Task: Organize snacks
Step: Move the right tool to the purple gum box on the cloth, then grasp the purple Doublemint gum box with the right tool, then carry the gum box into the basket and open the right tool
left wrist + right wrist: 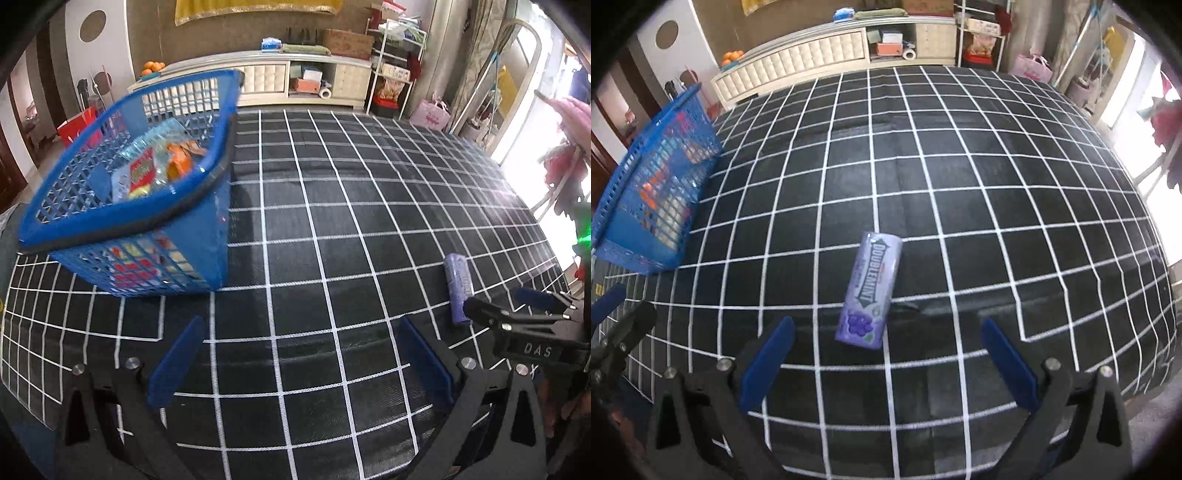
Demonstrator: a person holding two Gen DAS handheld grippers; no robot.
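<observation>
Right claw (886,354) spread wide, low over purple gum pack (868,291), seemingly untouched.

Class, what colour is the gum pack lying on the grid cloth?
Purple, with white lettering; the gum pack shows best in the right wrist view.

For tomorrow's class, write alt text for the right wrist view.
A purple Doublemint gum pack lies on a black grid-patterned tablecloth, just ahead of the open right gripper. A blue basket of snacks stands at far left.

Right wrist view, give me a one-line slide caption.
Open right claw hovers over a purple Doublemint pack on the grid cloth; blue snack basket at left.
</observation>
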